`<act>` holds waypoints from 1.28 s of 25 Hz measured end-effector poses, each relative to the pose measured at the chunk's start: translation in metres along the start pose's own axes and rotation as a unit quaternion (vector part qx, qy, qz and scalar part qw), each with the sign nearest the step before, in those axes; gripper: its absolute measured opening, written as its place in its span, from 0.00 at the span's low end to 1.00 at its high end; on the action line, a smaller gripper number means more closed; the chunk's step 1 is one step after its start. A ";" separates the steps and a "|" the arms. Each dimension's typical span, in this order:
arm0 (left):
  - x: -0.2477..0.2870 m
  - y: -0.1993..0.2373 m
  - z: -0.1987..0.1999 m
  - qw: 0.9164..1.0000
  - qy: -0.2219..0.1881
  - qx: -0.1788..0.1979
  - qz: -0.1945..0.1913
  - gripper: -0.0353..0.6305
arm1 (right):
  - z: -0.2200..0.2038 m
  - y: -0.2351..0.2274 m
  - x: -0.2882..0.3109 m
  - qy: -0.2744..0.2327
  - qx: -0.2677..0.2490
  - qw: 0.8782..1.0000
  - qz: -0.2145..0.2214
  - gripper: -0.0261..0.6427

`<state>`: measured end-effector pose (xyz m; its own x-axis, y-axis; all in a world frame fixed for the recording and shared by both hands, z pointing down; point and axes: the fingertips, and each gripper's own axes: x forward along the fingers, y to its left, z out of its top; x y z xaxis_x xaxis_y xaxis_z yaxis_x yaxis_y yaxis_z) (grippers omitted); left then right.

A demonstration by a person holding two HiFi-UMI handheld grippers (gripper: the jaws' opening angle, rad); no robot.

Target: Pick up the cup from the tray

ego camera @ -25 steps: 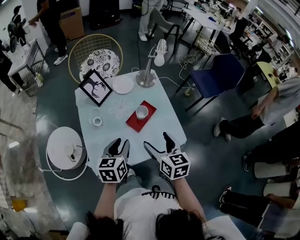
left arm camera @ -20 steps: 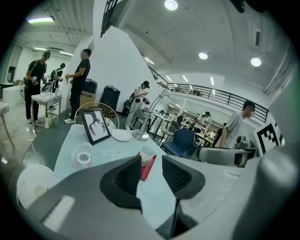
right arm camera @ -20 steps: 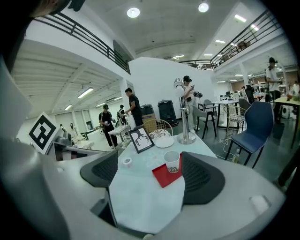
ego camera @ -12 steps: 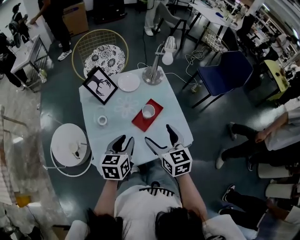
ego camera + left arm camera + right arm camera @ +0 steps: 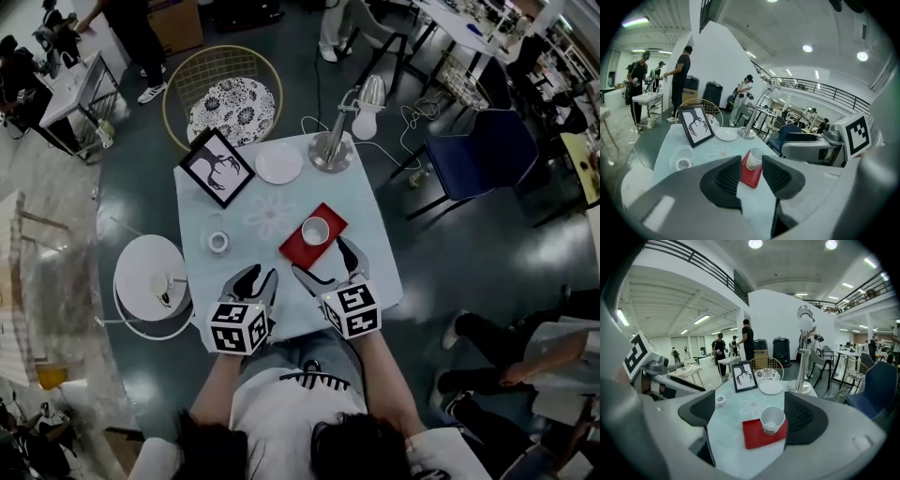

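The left arm point(image 5: 214, 389) and the right arm point(image 5: 380, 375) both stretch out in front of the body. The left tongs point(image 5: 260, 274) point straight ahead, with the jaws only a little apart and nothing in them. The right tongs point(image 5: 322, 259) reach a bit further out (tipped slightly to the right). Their jaws are opening wide and touch nothing.

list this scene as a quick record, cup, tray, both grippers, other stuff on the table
cup: upright, looks empty, on the tray
tray: red, flat on the table
right gripper: jaws wide and opening, cup just ahead, not gripped
left gripper: jaws slightly apart, holding nothing
other: picture frame, plate, lamp, tape roll
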<state>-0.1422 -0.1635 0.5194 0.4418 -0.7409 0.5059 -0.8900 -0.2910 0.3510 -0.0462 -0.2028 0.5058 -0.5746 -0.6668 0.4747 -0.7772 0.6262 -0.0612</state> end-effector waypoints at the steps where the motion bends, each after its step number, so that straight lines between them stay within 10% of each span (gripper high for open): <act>1: 0.004 0.001 0.002 1.000 0.000 -0.004 0.002 0.42 | 0.000 -0.004 0.005 0.005 -0.010 1.000 0.002 0.74; 32: 0.101 0.003 0.001 0.997 0.054 -0.004 0.046 0.42 | -0.094 -0.065 0.124 0.174 -0.055 0.980 0.084 0.80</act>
<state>-0.0998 -0.2401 0.5706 0.3681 -0.6947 0.6180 -0.9267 -0.2199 0.3047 -0.0428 -0.2878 0.6509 -0.5546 -0.3843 0.7381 -0.6360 0.7678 -0.0781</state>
